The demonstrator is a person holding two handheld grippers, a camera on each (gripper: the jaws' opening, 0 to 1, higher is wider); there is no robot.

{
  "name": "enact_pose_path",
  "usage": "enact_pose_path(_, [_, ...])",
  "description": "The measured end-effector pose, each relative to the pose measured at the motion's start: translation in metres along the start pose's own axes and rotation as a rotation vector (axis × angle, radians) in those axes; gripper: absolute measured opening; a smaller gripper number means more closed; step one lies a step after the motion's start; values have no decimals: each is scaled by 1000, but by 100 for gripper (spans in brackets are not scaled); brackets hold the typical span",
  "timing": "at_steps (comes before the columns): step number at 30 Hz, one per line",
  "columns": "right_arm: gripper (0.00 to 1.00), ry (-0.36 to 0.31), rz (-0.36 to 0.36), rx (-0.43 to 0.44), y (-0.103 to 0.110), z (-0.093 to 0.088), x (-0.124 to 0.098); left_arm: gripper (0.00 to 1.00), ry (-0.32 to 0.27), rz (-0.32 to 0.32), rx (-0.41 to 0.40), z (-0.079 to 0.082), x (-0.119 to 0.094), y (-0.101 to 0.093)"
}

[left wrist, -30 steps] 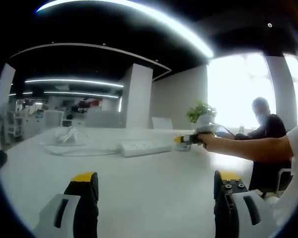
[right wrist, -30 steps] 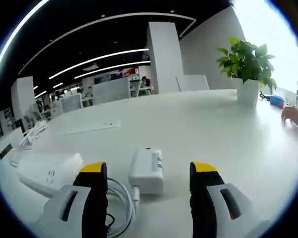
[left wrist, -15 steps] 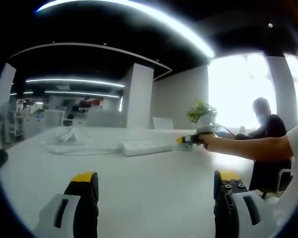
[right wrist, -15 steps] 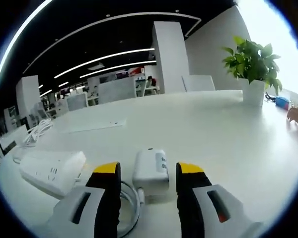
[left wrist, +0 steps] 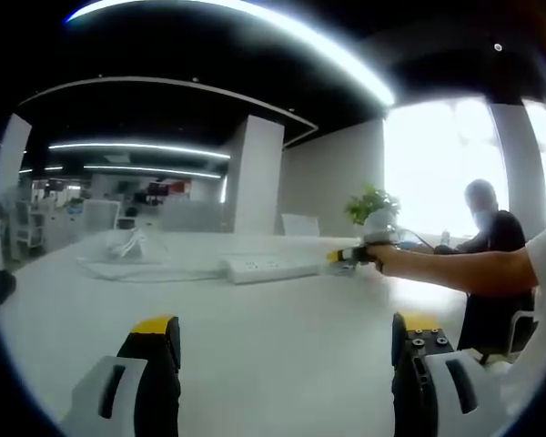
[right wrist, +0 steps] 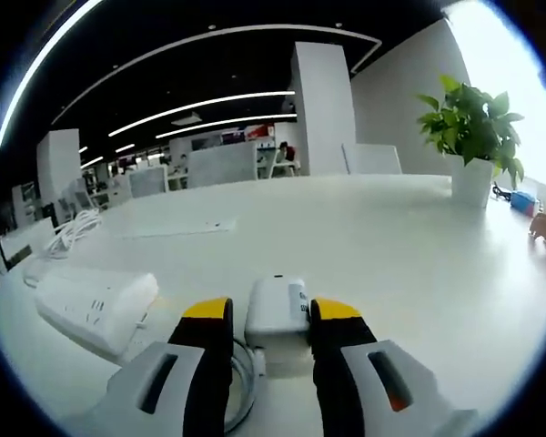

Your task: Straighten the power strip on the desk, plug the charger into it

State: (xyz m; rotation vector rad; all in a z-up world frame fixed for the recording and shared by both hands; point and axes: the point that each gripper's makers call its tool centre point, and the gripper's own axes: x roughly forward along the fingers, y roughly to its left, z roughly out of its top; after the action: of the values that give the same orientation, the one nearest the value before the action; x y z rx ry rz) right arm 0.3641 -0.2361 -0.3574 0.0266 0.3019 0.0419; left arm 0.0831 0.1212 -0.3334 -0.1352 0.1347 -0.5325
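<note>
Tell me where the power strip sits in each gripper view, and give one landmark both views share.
Left gripper view: the power strip lies far off on the desk, middle of the picture, left of the right gripper.
Right gripper view: the power strip lies lower left, beside the charger between the jaws.
Shared landmark: the potted plant.

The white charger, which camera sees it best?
The right gripper view. There the charger sits big and close between the right gripper jaws, which press against its sides, with the power strip beside it. In the left gripper view that spot is far off across the desk, where the charger is too small to make out.
</note>
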Motion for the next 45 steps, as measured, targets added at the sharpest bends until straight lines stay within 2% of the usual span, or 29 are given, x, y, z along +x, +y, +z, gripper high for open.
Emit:
enact_pose_path(7, [27, -3, 20, -25, -3, 1, 1, 99, 4, 1, 0, -1, 1, -1])
enact_pose_path(20, [26, 1, 83, -25, 4, -1, -3, 99, 8, 5, 2, 1, 5, -1])
enact_pose_path(37, [25, 14, 145, -74, 6, -3, -6, 99, 34, 33, 29, 2, 12, 6])
enact_pose_path(41, [25, 9, 154, -82, 6, -2, -7, 99, 36, 42, 36, 2, 14, 9])
enact_pose_path(45, [25, -5, 165, -112, 4, 9, -9, 99, 31, 46, 33, 4, 14, 9])
